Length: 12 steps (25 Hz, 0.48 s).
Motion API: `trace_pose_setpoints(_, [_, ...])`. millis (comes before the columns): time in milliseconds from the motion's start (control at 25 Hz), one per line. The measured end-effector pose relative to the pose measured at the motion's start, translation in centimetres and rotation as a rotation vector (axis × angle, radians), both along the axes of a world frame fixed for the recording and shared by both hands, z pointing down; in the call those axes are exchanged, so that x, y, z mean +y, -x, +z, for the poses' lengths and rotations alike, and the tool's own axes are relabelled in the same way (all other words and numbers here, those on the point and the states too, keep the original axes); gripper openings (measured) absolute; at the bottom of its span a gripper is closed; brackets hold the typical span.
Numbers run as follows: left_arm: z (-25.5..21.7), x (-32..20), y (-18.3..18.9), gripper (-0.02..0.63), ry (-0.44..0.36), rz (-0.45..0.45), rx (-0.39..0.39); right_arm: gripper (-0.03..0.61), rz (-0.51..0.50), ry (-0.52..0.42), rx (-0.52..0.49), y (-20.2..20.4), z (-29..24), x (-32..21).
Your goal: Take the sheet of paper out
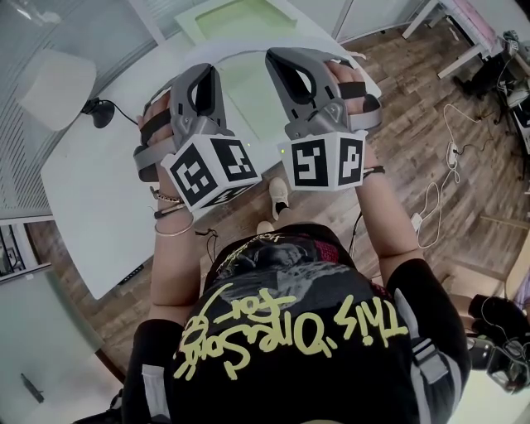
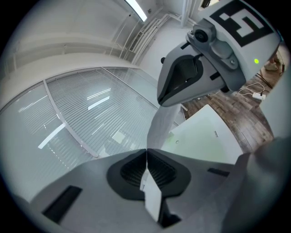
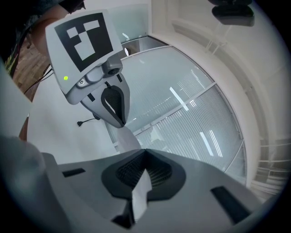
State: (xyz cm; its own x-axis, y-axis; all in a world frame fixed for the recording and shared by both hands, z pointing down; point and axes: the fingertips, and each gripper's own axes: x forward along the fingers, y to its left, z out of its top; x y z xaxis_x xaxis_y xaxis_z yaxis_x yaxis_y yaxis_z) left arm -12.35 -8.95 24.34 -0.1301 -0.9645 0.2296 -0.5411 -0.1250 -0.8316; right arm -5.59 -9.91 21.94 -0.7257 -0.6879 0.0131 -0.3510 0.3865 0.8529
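I hold both grippers up side by side over the white table point(image 1: 91, 190). A white sheet of paper point(image 1: 242, 83) hangs in a curve between them, arching from jaw to jaw. My left gripper point(image 1: 207, 74) is shut on one edge of it, and my right gripper point(image 1: 277, 62) is shut on the other. In the left gripper view the sheet point(image 2: 160, 129) runs from my left gripper point(image 2: 146, 152) up to the right gripper's body point(image 2: 213, 54). In the right gripper view the sheet point(image 3: 128, 140) leads from my right gripper point(image 3: 145, 152) to the left gripper's body point(image 3: 91, 59).
A pale green mat point(image 1: 240, 16) lies on the table's far end. A black plug with its cord point(image 1: 101, 112) sits at the table's left. Loose white cables point(image 1: 439, 199) trail over the wooden floor at the right. A glass wall with blinds point(image 2: 91, 104) stands beyond.
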Motion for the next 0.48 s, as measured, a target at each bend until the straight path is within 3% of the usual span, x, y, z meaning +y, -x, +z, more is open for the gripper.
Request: trace_pose_setpoints(480, [-0.30, -0.06, -0.18, 0.012, -0.006, -0.003, -0.001, 0.008, -0.009, -0.004, -0.013, -0.29, -0.12, 0.18])
